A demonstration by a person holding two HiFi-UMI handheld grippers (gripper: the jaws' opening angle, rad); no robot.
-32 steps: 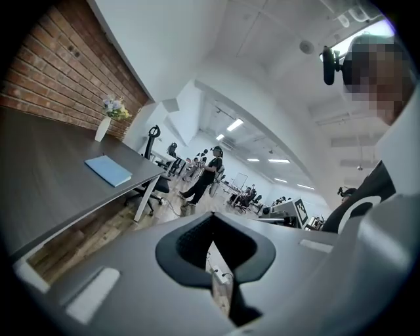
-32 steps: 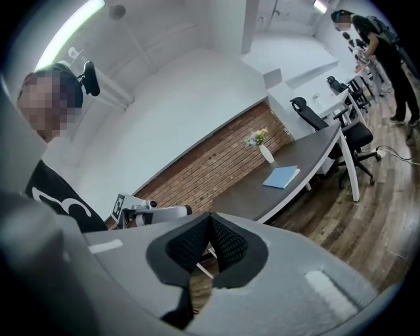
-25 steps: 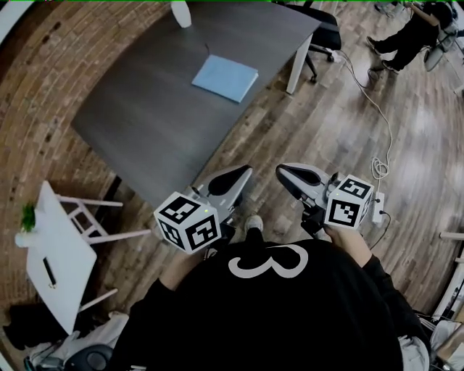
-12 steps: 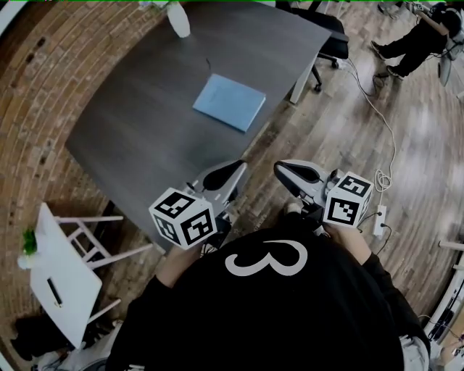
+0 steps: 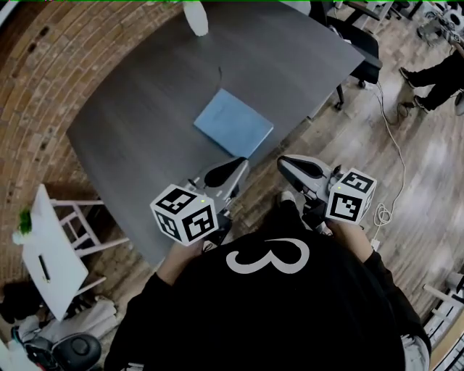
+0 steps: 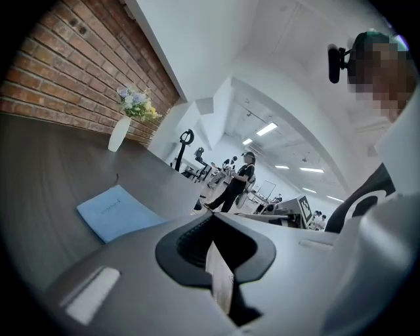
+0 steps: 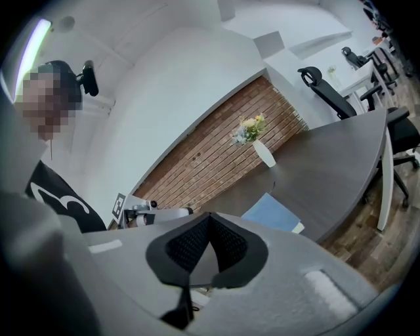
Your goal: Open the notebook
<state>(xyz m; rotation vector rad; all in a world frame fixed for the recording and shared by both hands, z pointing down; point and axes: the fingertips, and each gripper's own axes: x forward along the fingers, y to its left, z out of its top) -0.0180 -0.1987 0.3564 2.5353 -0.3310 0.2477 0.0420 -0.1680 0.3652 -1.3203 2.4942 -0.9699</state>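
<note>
A closed light-blue notebook (image 5: 233,123) lies flat on the dark grey table (image 5: 145,109), close to its near edge; it also shows in the left gripper view (image 6: 115,212) and the right gripper view (image 7: 273,214). My left gripper (image 5: 239,165) hangs at the table's edge, just short of the notebook, jaws shut with nothing in them (image 6: 213,246). My right gripper (image 5: 291,165) is level with it over the wooden floor, right of the table's edge, also shut and empty (image 7: 207,246). Neither touches the notebook.
A white vase with flowers (image 5: 194,18) stands at the table's far end by the brick wall. A black office chair (image 5: 362,51) is at the table's right end. A small white side table (image 5: 43,261) stands low at the left. A cable (image 5: 388,145) runs over the floor.
Both grippers have come forward toward the table with the person; the notebook now lies much nearer to them. The jaws stayed shut.
</note>
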